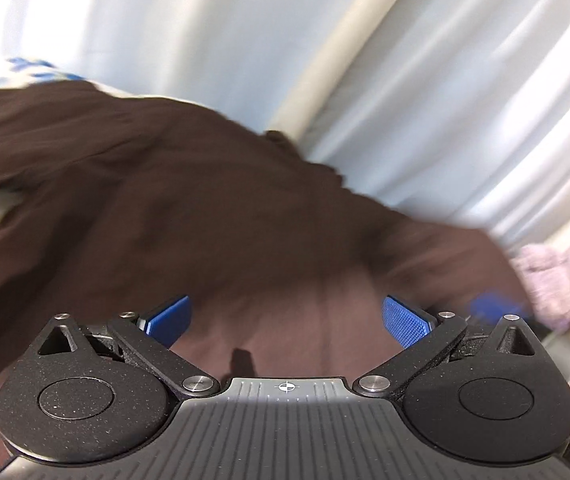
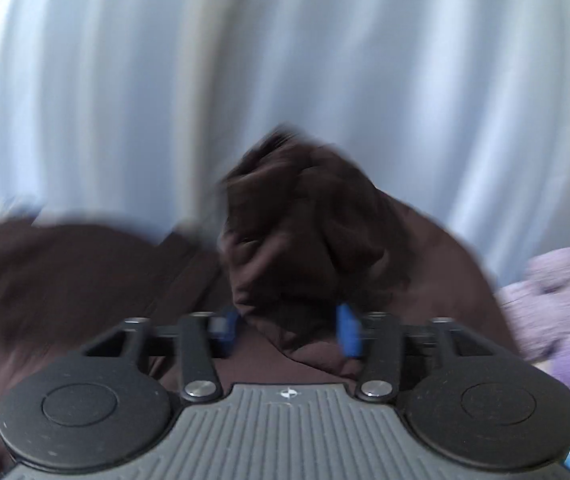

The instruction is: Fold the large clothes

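A large dark brown garment (image 1: 189, 208) lies spread in front of me, blurred by motion. My left gripper (image 1: 285, 316) is open, its blue pads (image 1: 405, 320) wide apart just above the brown cloth, holding nothing. My right gripper (image 2: 289, 328) is shut on a bunched fold of the brown garment (image 2: 305, 232), which rises in a crumpled lump between its blue pads (image 2: 349, 332). The rest of the garment trails off to the left in the right wrist view.
Pale blue-white curtains (image 1: 465, 80) hang behind, also in the right wrist view (image 2: 165, 80). A lilac plush toy (image 1: 565, 276) sits at the right, also in the right wrist view (image 2: 565, 312). A white and blue patterned cloth (image 1: 33, 70) shows at far left.
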